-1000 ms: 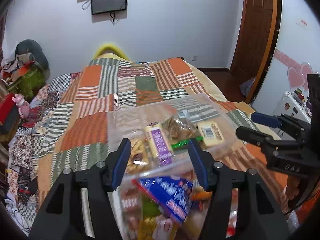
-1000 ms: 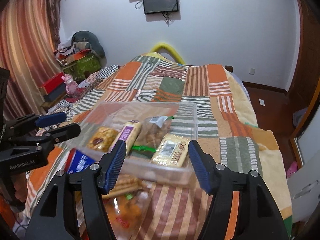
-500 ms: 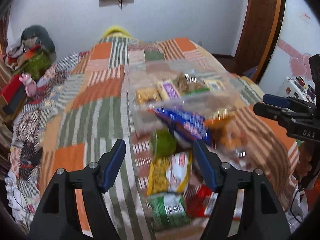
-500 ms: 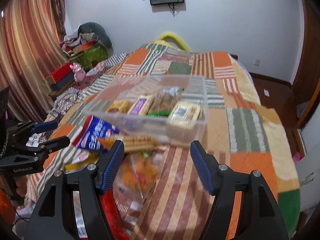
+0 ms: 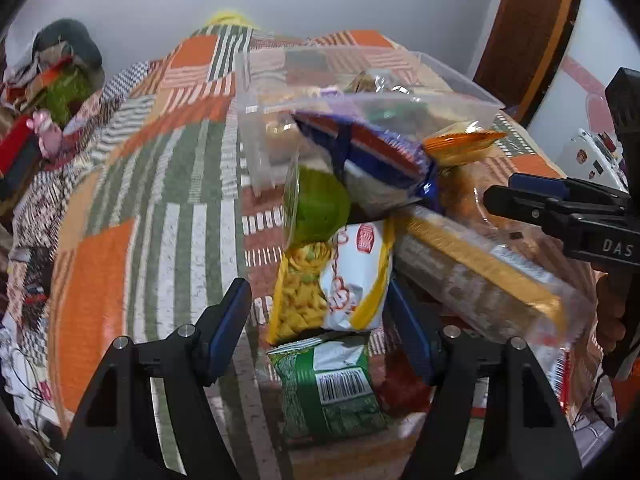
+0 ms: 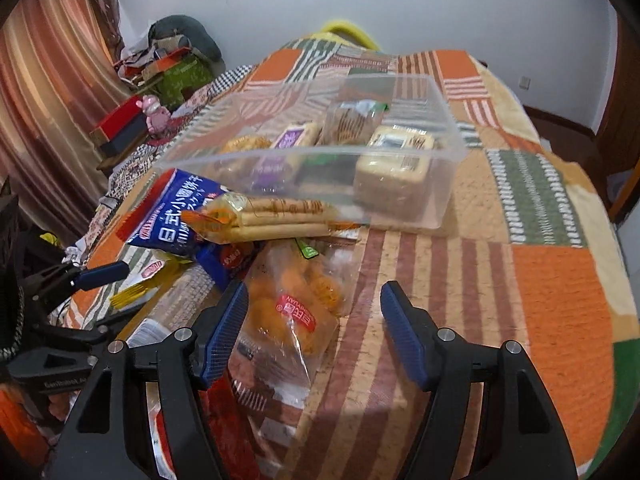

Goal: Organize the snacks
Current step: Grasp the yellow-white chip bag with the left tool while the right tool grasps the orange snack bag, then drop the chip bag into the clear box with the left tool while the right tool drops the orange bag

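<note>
The job was only partly done: the clear rectangular plastic bin [image 6: 436, 128] on the orange, green and cream patchwork bedspread [image 6: 552, 280] already held a handful of packets, among them a pale wrapped biscuit block [image 6: 394, 160] and a purple-labelled bar [image 6: 286, 142], while a jumbled heap of snacks lay loose just in front of it. That heap included a blue bag printed with white characters [image 6: 176, 216], a clear sleeve of long tan biscuit sticks [image 6: 276, 216], a clear bag of orange puffs [image 6: 296, 308], a yellow-and-white noodle-snack packet [image 5: 336, 284] and a green foil packet with a barcode [image 5: 332, 392]. The left gripper [image 5: 320, 312] hung unclenched over the yellow-and-white packet, pads not pressing it; the right gripper [image 6: 312, 320] was likewise released above the orange puffs, grasping nothing. Compared with a second before, both cameras had dropped and tipped toward the pile, so the loose snacks filled the near view, the bin sat farther up, and both pairs of jaws had just widened a little.
</note>
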